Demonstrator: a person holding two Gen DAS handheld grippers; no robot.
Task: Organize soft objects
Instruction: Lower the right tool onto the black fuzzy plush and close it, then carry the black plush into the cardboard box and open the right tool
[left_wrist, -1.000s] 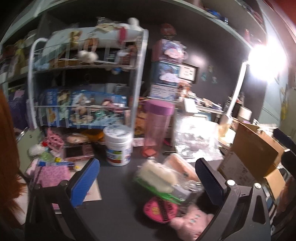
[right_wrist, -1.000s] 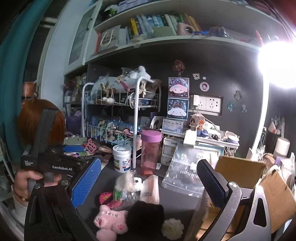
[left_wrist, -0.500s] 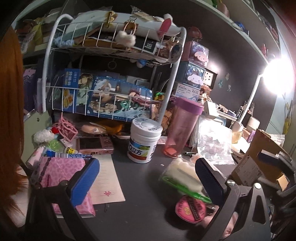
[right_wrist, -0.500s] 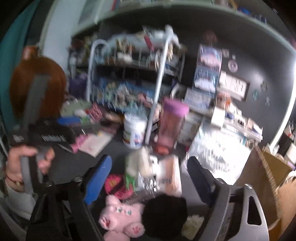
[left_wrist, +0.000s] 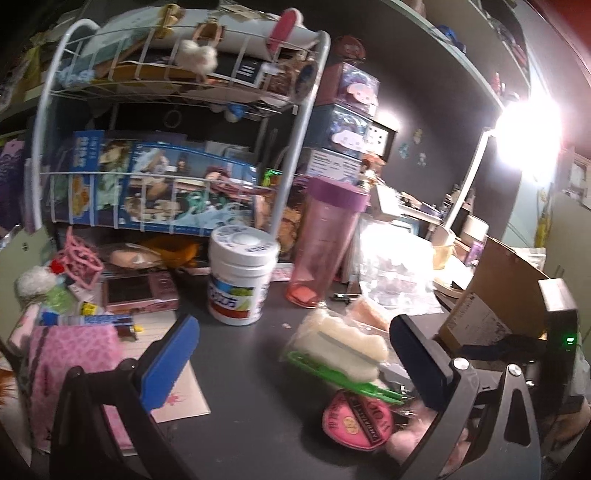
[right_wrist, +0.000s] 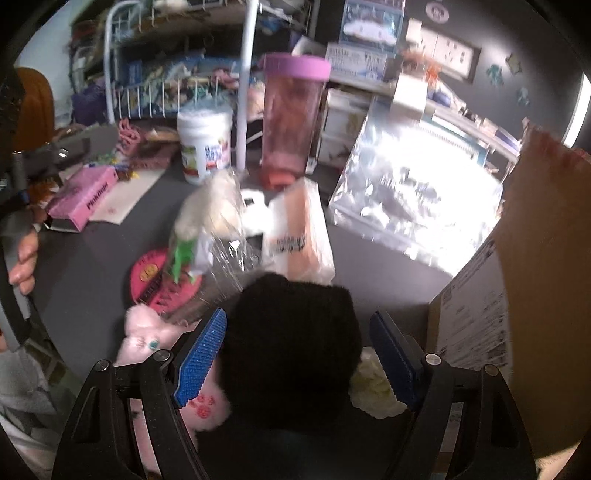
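Observation:
A black fuzzy soft object lies on the dark desk between the fingers of my right gripper, which is open around it. A pink plush pig lies just left of it, and a cream fluffy item sits under the right finger. A bagged white fluffy item with green plastic and a bagged peach item lie beyond. My left gripper is open and empty above the desk; the bagged white item and a pink round tag lie by its right finger.
A white jar, a pink tumbler and a white wire rack stand at the back. A clear zip bag and a cardboard box are at the right. A pink box lies left.
My right gripper has dropped down and forward over the black fuzzy object, which now sits between its fingers. My left gripper has swung left, then held nearly still.

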